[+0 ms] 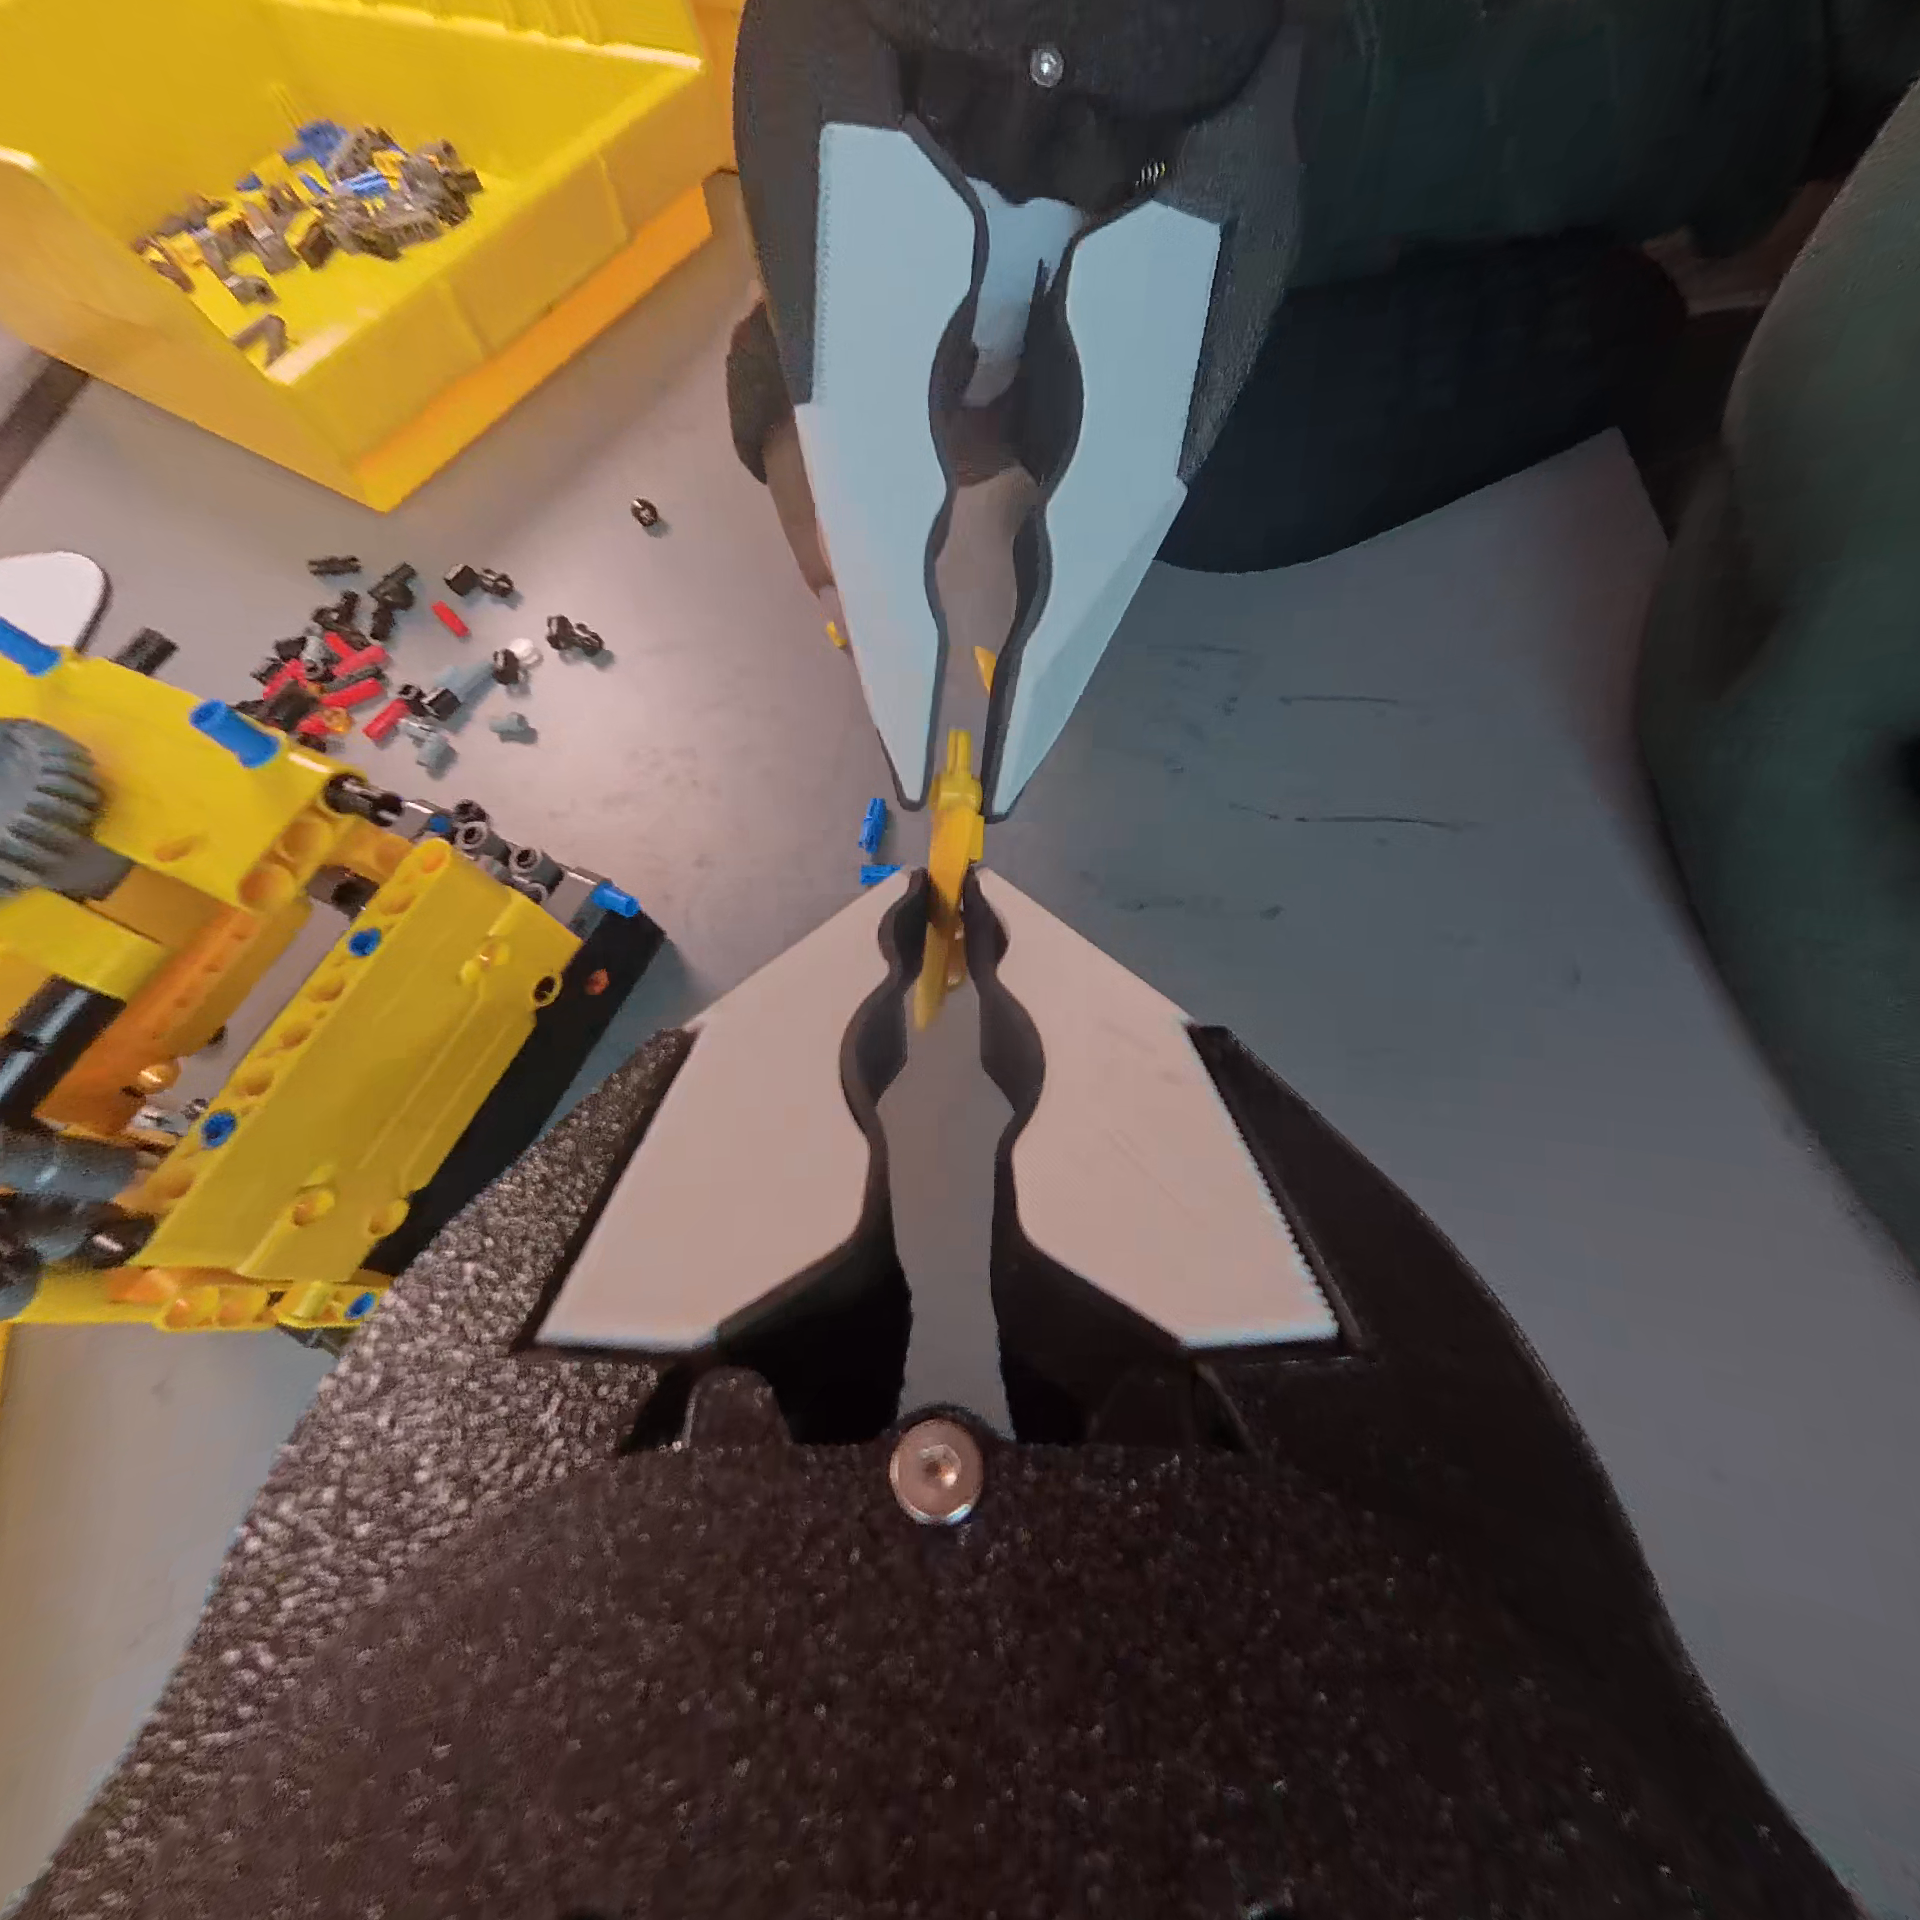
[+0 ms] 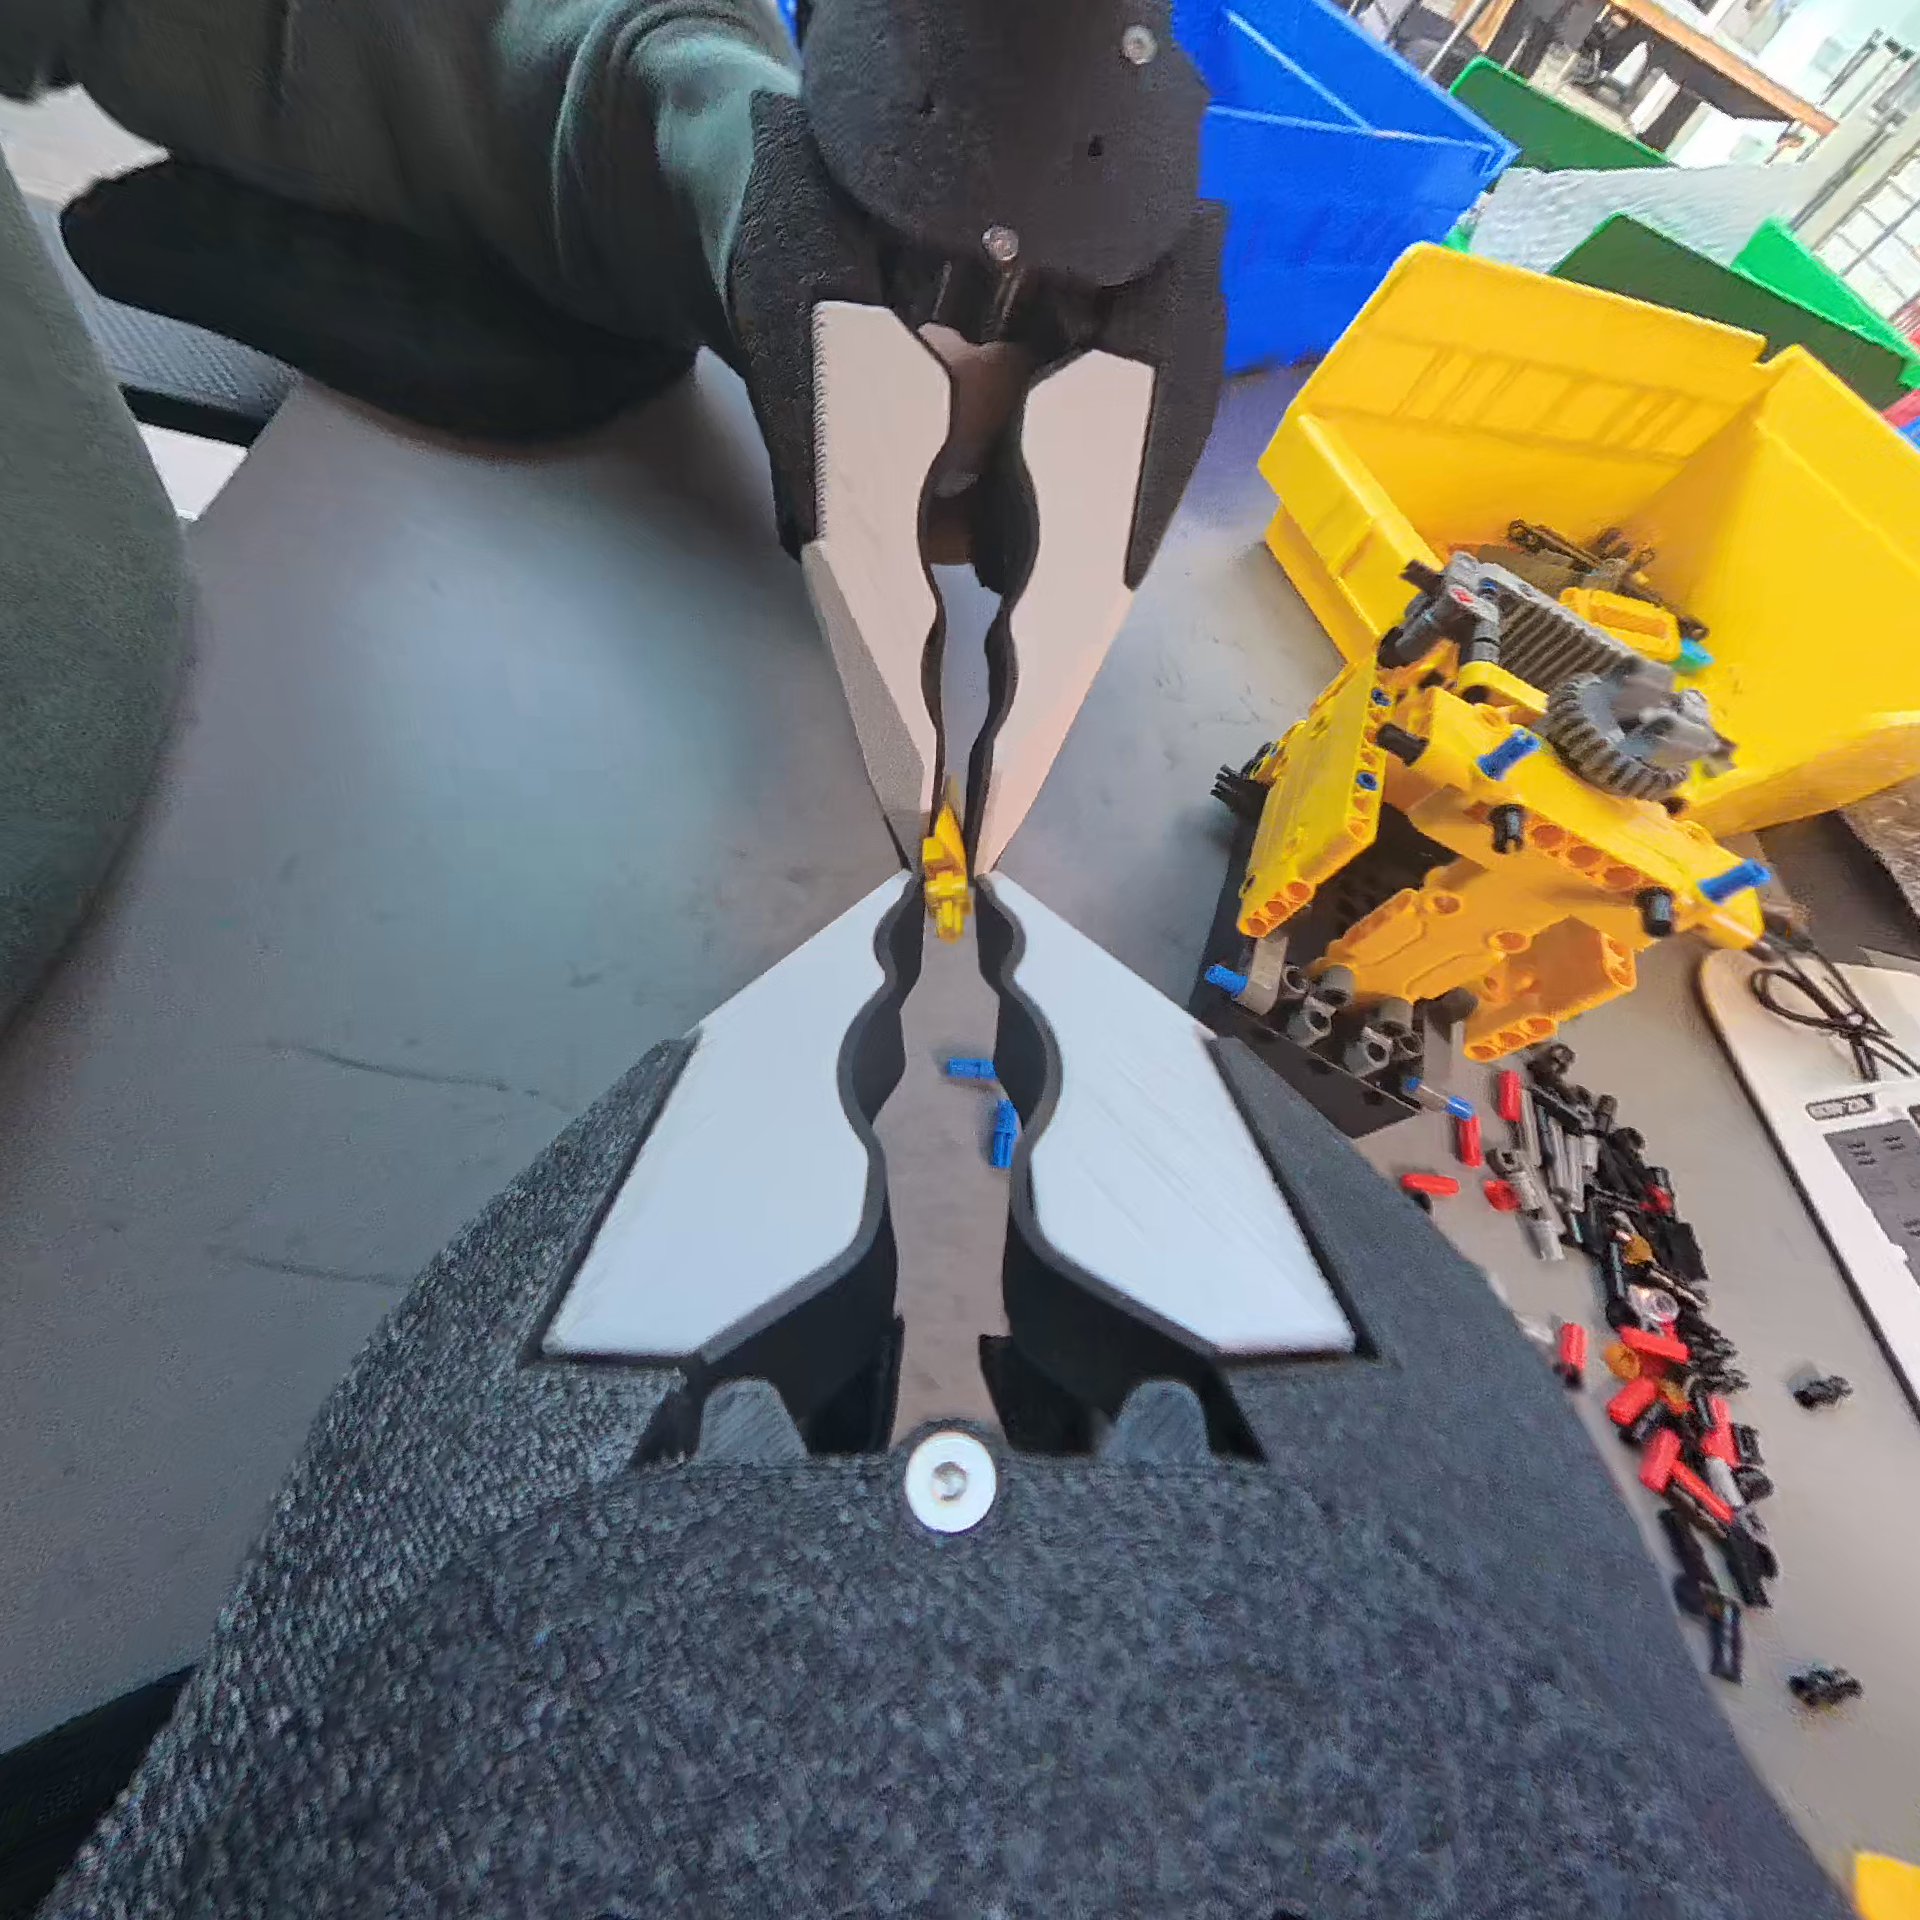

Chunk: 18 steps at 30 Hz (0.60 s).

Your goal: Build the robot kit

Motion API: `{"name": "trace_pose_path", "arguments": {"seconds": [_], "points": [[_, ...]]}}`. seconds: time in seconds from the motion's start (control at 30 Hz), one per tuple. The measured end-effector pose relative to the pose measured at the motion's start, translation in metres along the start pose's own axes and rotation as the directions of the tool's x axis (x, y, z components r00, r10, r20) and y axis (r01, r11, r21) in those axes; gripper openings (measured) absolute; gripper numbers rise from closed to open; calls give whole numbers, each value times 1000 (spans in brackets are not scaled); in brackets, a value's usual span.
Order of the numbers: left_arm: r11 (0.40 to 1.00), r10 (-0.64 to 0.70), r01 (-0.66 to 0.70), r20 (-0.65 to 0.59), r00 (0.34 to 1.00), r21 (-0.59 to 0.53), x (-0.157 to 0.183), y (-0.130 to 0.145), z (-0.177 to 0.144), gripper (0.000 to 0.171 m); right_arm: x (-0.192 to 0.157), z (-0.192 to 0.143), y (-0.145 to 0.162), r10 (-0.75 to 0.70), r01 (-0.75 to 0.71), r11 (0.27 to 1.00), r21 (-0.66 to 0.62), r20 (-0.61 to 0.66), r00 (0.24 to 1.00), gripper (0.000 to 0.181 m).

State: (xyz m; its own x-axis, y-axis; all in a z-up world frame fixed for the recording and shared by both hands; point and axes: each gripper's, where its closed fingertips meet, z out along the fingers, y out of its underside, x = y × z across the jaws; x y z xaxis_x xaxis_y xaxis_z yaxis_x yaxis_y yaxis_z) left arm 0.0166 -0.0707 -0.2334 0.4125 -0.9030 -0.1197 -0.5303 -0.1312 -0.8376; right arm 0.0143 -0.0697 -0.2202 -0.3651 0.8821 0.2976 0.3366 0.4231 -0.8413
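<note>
My left gripper (image 1: 940,883) is shut on a small flat yellow piece (image 1: 935,971) that sticks back between its fingers. My right gripper (image 1: 951,810) comes in from the top of the left wrist view, tip to tip with the left. It is shut on a second small yellow piece (image 1: 958,795). The two pieces touch between the tips; I cannot tell whether they are joined. In the right wrist view my right gripper (image 2: 948,883) pinches its yellow piece (image 2: 945,904), and the left gripper (image 2: 948,847) meets it from above. Both are held above the grey table (image 2: 468,779).
A yellow brick-built vehicle model (image 1: 312,987) (image 2: 1507,831) stands beside the grippers. Loose black, red and grey pins (image 1: 395,665) (image 2: 1642,1299) lie near it, with two blue pins (image 2: 987,1101) under the grippers. A yellow parts bin (image 1: 312,208) (image 2: 1662,468) sits behind. A person's dark sleeve (image 2: 468,156) is near. The grippers are tip to tip, or close to it.
</note>
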Motion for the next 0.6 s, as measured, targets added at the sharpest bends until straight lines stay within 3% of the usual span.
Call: {"name": "trace_pose_path", "arguments": {"seconds": [0.1, 0.13, 0.17, 0.2, 0.37, 0.5, 0.6], "points": [[999, 26, -24, 60, 998, -22, -8, 5, -1, 6, 16, -12, -4, 143, -142, 989, 50, -11, 990, 44], [1000, 12, -10, 66, 998, -27, -10, 7, -1, 6, 24, -18, -5, 175, -173, 982, 71, -27, 984, 47], [1000, -2, 4, 85, 996, -26, -14, 8, -1, 6, 33, -24, -6, 197, -191, 977, 99, -55, 979, 38], [1000, -13, 16, 101, 995, -19, -17, 8, -2, 6, 43, -32, -5, 210, -199, 973, 117, -90, 974, 5], [997, -74, 72, 159, 985, 23, -32, 6, -8, 6, 92, -74, -2, 355, -294, 925, 240, -272, 894, 0], [995, -100, 94, 179, 979, 40, -38, 7, -10, 6, 108, -89, 24, 360, -333, 933, 137, -358, 862, 38], [995, -103, 99, 174, 979, 28, -38, 10, -9, 6, 93, -89, 48, 351, -371, 928, -19, -287, 891, 39]]}}
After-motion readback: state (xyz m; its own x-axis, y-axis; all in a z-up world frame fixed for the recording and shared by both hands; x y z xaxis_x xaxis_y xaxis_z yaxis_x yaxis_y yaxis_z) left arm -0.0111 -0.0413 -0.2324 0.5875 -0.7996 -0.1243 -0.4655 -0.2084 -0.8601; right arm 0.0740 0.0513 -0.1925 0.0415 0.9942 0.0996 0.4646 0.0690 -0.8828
